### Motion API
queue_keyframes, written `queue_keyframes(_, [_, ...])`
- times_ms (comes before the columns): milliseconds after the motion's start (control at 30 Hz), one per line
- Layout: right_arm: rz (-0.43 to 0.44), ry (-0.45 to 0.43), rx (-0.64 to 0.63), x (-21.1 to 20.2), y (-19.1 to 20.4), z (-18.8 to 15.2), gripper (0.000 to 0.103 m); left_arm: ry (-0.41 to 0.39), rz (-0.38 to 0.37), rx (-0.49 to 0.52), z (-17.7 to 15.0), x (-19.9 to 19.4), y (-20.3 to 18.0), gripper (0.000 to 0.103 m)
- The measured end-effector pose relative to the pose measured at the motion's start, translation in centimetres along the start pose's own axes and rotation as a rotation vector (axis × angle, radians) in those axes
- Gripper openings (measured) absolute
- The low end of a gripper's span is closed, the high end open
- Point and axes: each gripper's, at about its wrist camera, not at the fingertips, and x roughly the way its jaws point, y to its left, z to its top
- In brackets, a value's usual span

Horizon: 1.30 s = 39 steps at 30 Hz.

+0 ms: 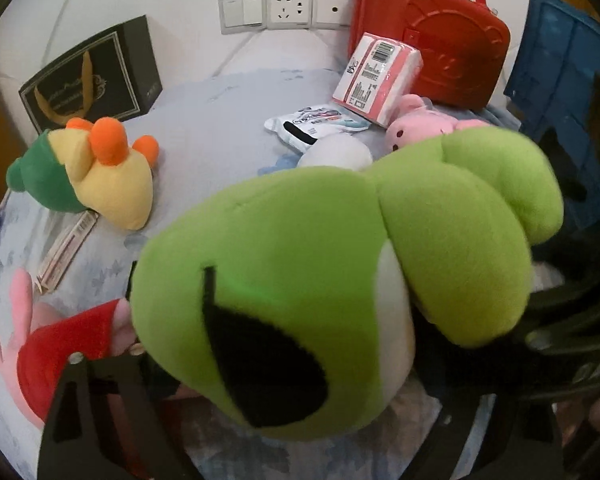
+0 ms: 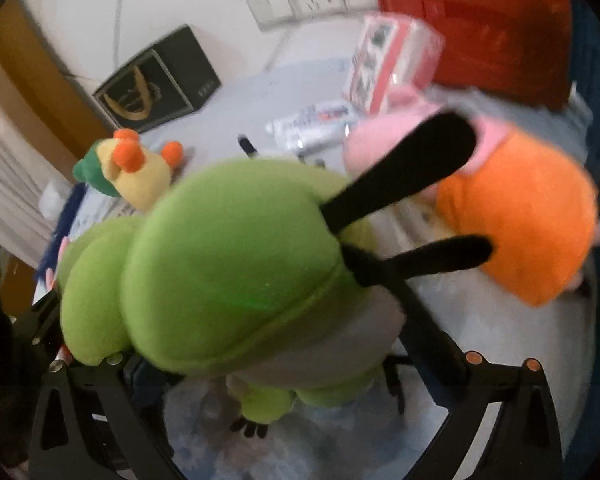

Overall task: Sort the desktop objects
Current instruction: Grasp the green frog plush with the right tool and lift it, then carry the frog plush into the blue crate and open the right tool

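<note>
the green plush toy (image 1: 284, 280) fills the centre of both wrist views, above the bench (image 1: 204, 128) with its pale blue cloth. the left gripper (image 1: 284, 364) has its fingers spread wide around the plush; whether they press it is unclear. the right gripper (image 2: 284, 360) brackets the toy too, its grip impossible to tell. a yellow plush (image 1: 112, 184) lies at left, a red case (image 1: 432, 40) upper right.

light: dim, warm indoor | blur: right view smeared | edges: fisheye-bent, dark corners
</note>
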Motion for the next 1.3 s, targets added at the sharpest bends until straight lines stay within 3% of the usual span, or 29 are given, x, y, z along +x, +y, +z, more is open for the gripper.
queue_keyframes(100, [-0.015,-0.046,-0.019,-1.8,0.9,-0.4,0.089,-0.038,0.000,0.008,-0.3,-1.8,0.0,0.079])
queue_keyframes(333, [-0.001,-0.167,-0.054,-7.3,3.0,-1.1,0.088,-0.169,0.025,0.041,-0.5,-7.9,-0.8,0.077])
queue_keyframes(567, [0.000,-0.346,-0.102,-16.5,7.0,-2.7,0.088,-0.361,0.024,0.084,-1.2,-17.9,-1.4,0.077])
queue_keyframes(700, [-0.035,-0.454,-0.117,-22.2,10.2,-4.1,0.090,-0.473,-0.014,0.124,-1.7,-24.0,-1.4,0.077])
queue_keyframes(967, [-0.137,-0.609,-0.099,-31.5,15.2,-8.9,0.090,-0.609,-0.118,0.223,-3.2,-32.7,-2.1,0.078])
queue_keyframes(1133, [-0.231,-0.673,-0.075,-36.8,15.4,-11.4,0.090,-0.666,-0.189,0.281,-3.3,-36.2,-5.2,0.078])
queue_keyframes(1300, [-0.324,-0.740,-0.030,-42.3,12.8,-14.1,0.091,-0.706,-0.277,0.334,-3.4,-39.0,-10.6,0.078])
